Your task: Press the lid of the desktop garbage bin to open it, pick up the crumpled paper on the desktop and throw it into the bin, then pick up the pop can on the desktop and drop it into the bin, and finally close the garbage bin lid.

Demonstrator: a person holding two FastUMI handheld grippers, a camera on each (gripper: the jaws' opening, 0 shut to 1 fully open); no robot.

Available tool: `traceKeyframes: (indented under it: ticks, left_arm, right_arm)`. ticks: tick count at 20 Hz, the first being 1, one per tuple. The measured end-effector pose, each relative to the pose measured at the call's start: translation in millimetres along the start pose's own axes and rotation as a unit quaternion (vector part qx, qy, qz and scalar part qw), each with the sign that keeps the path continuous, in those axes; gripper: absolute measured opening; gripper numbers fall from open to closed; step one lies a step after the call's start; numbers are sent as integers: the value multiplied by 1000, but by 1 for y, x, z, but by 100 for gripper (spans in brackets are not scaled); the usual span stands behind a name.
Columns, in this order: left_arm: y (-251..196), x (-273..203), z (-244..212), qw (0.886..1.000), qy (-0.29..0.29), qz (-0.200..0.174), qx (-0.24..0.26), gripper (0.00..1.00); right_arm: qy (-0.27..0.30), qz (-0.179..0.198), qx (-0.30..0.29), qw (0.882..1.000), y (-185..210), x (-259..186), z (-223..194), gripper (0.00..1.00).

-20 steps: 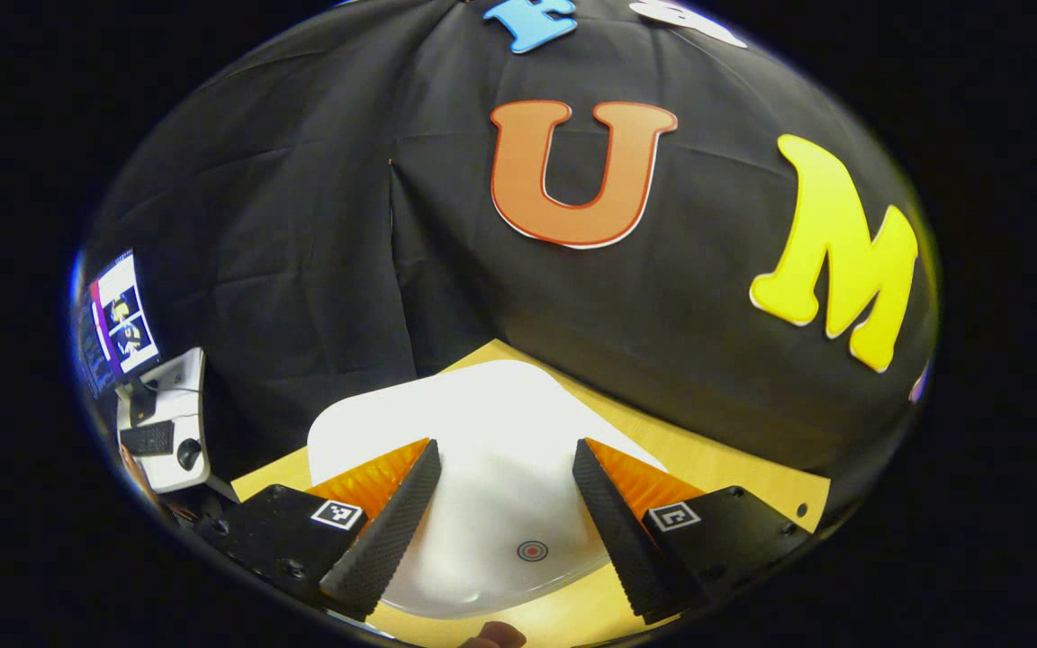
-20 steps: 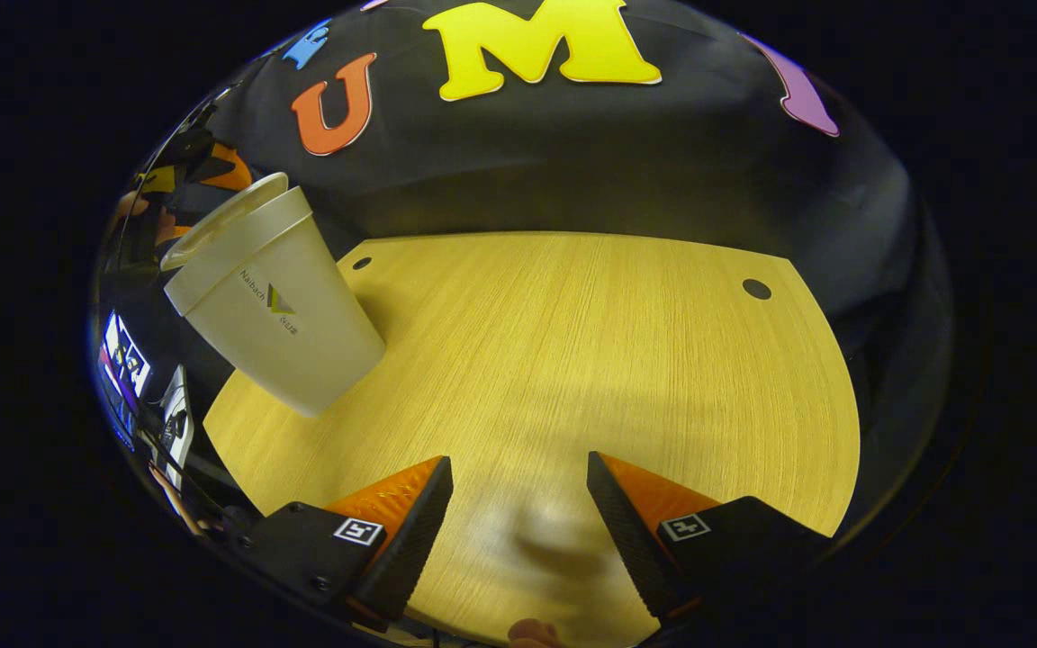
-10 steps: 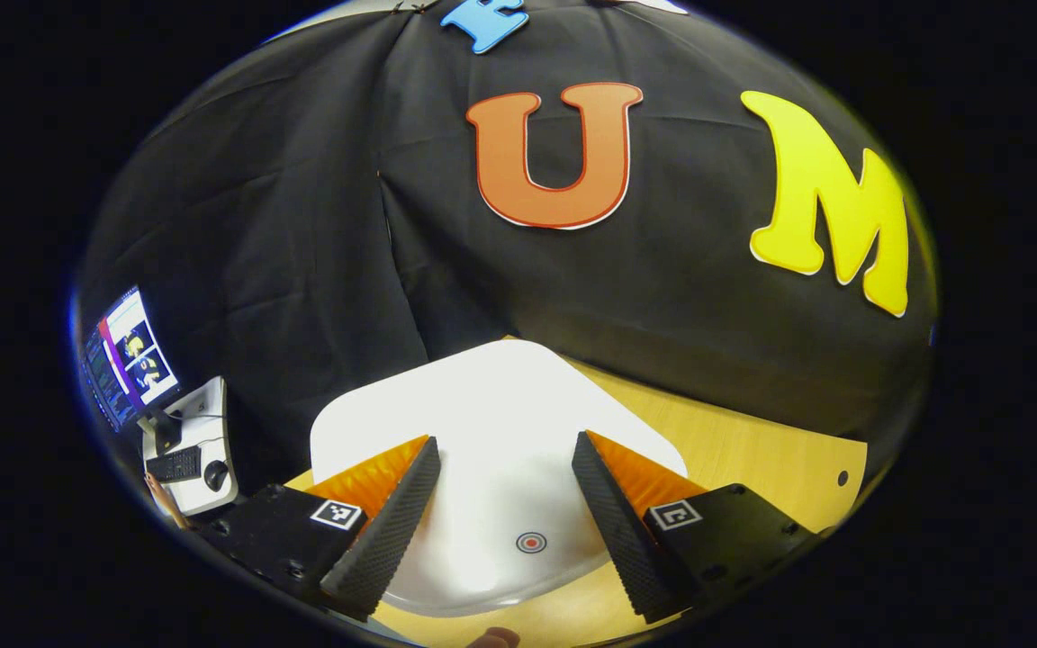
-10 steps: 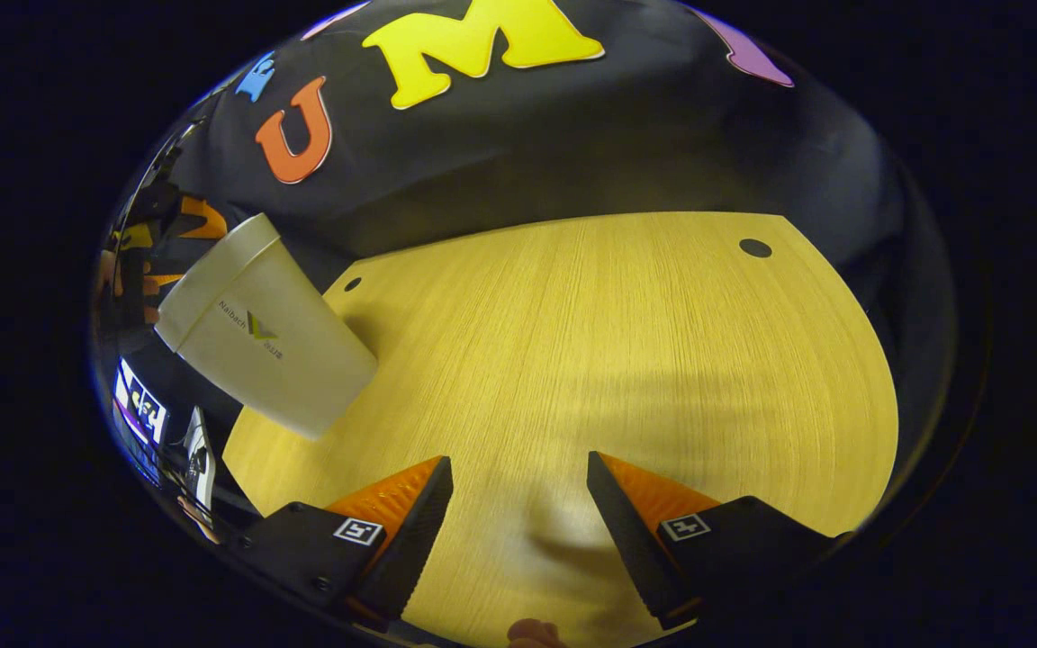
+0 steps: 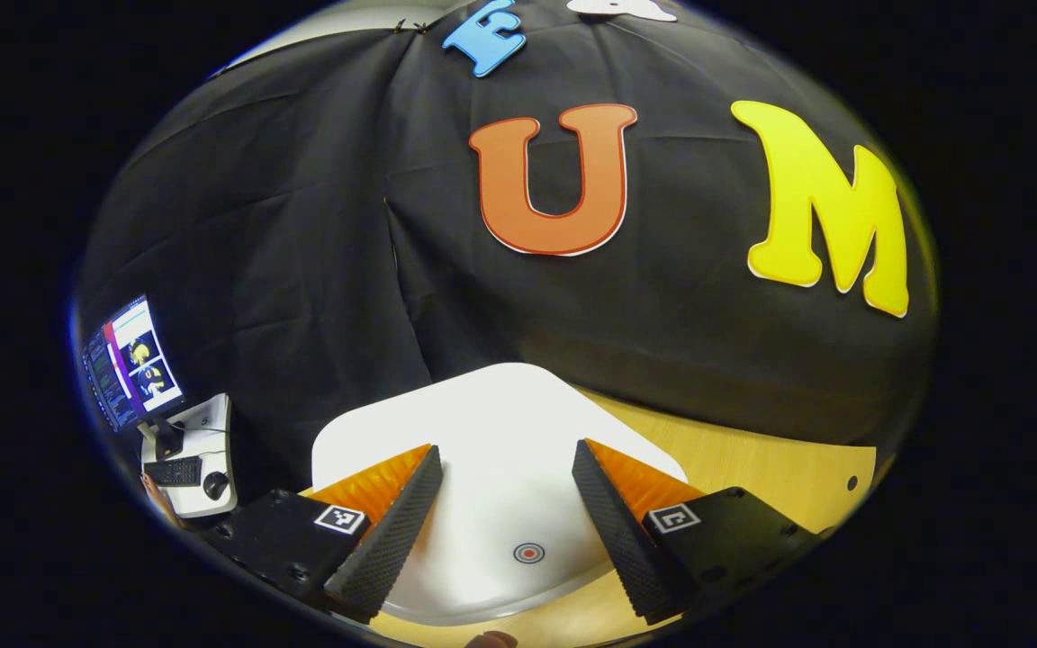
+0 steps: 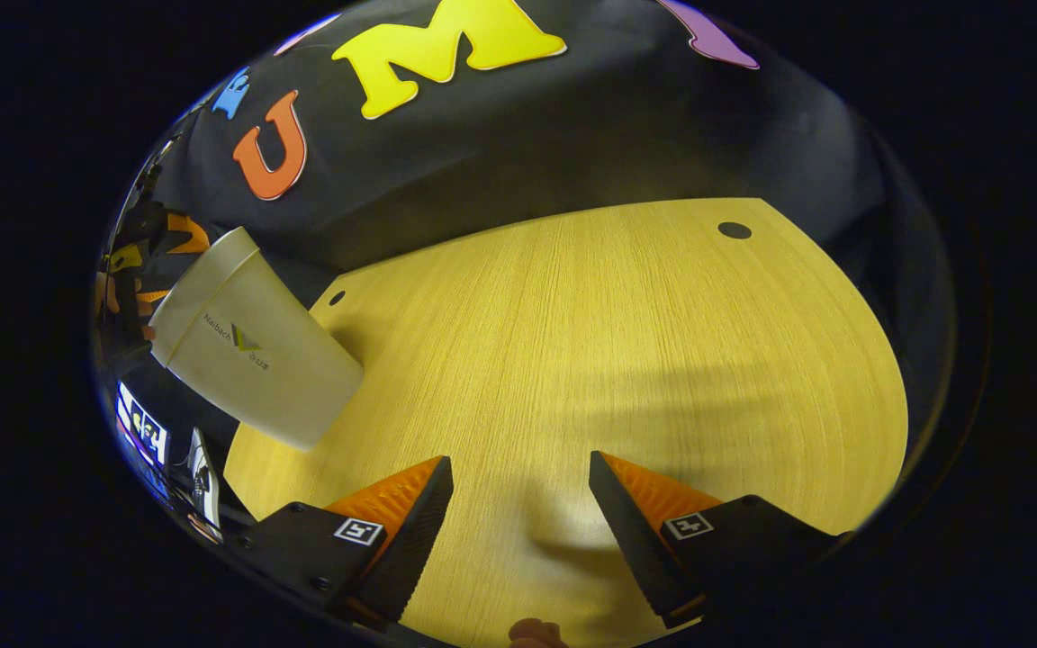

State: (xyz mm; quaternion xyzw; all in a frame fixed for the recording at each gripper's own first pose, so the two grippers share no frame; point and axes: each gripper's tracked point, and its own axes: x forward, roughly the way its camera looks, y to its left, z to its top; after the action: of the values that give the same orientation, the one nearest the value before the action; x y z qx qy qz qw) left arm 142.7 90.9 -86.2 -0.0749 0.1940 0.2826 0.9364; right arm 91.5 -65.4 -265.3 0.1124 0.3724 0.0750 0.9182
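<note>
Fingers spread wide and holding nothing: that goes for both tools. The left gripper (image 5: 505, 526) hangs over the white lid (image 5: 500, 432) of the garbage bin, its fingers (image 5: 392, 535) apart on either side of the small red ring mark (image 5: 528, 553) near the lid's front edge. Whether they touch the lid I cannot tell from here; they look to be just above it. The right gripper (image 6: 518, 526) is equally open, poised over bare wood of the table (image 6: 626, 333) with nothing between its fingers.

From the right gripper view the garbage bin (image 6: 253, 355) stands at the far left of the table, well apart from that gripper, a tapered pale body with its lid lying flat on top, so it reads as closed. Beside it, farther off, part of the other tool and the hand holding it can be made out dimly.

I see neither crumpled paper nor pop can on the stretch of table these views cover. With the lid down and both tools empty, my guess is the job is either at its very start or at its very end; the pictures alone don't settle which. Off to the left a small side desk with a monitor (image 5: 131, 364) and keyboard sits outside the booth.
</note>
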Motion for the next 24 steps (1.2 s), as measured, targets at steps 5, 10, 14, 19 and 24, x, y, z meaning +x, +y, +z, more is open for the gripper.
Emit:
traceKeyframes:
  ticks: [5, 10, 14, 19, 24]
  left_arm:
    - [-14, -25, 24, 998, -26, -53, 4, 97]
    - [-19, -83, 30, 990, -60, -124, 22, 97]
    - [-13, -122, 22, 978, -101, -170, 58, 97]
    - [-11, -168, 6, 956, -149, -235, 90, 97]
    - [-12, -168, 11, 948, -129, -274, 97, 96]
  right_arm:
    - [-48, -15, -22, 998, 13, -29, 39, 93]
    - [-122, -31, -30, 992, 33, -77, 92, 93]
    - [-212, -73, -79, 971, 46, -134, 133, 96]
    - [-283, -91, -107, 949, 76, -193, 146, 96]
    - [-338, -140, -118, 923, 85, -235, 145, 93]
